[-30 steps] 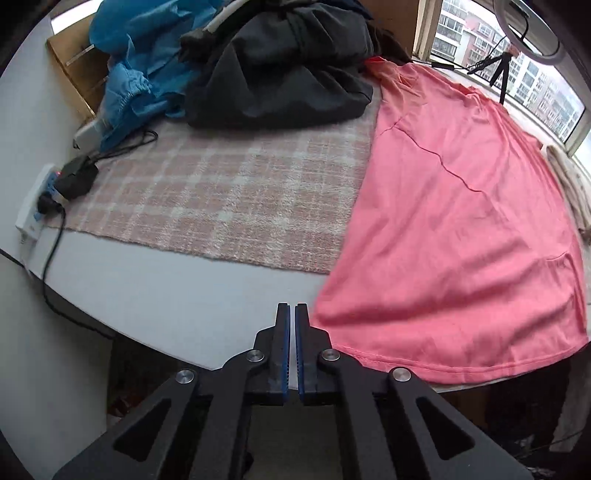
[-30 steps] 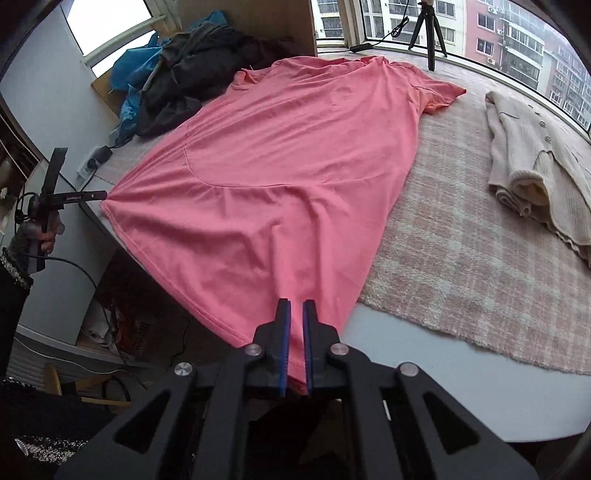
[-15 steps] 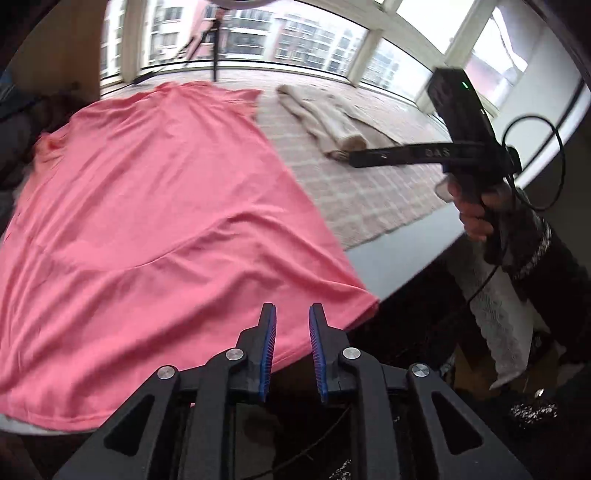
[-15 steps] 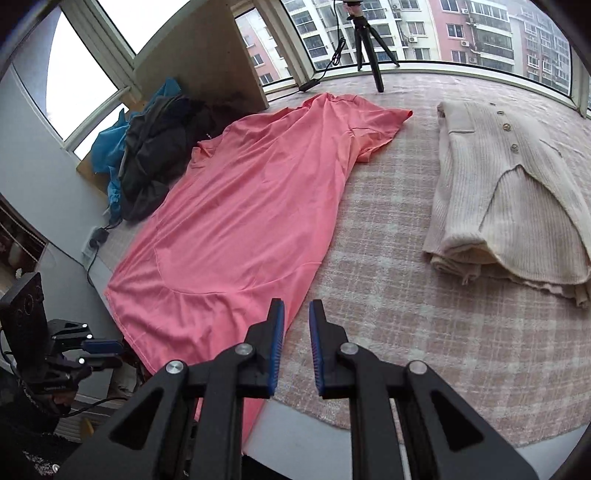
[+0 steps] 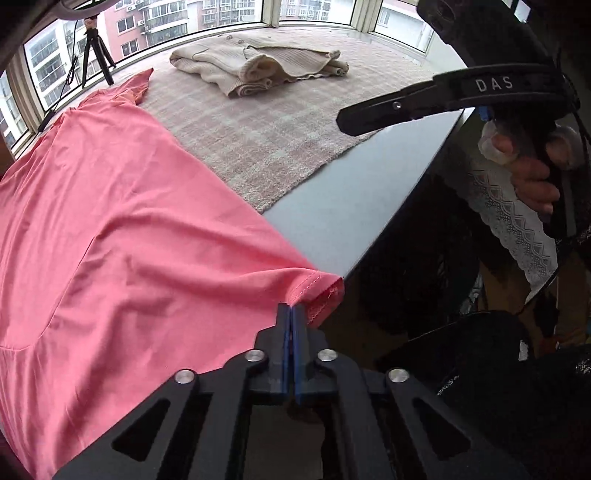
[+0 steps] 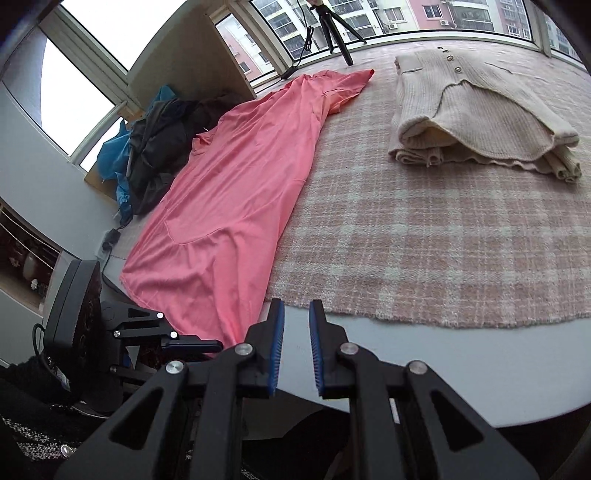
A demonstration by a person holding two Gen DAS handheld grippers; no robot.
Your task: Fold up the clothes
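A pink garment [image 5: 129, 221] lies spread flat across the table, its hem hanging over the near edge. My left gripper [image 5: 293, 312] is shut on the hem's right corner, and the cloth bunches into folds at the tips. In the right wrist view that left gripper [image 6: 218, 346] meets the pink garment [image 6: 229, 206] at its low corner. My right gripper [image 6: 296, 310] is open with nothing between its pads, over the bare table just right of the garment. From the left wrist view the right gripper [image 5: 343, 120] shows side-on, held by a hand.
A folded beige cardigan [image 6: 480, 110] rests far right on the plaid cloth [image 6: 443, 240]. Dark and blue clothes [image 6: 155, 155] are piled at the far left. A tripod [image 6: 332, 26] stands by the windows. The grey table [image 6: 406, 354] ends just below my grippers.
My left gripper swung from the garment's left side to its right hem corner, opened, then closed on the hem. My right gripper moved right, off the hem, to the bare table edge.
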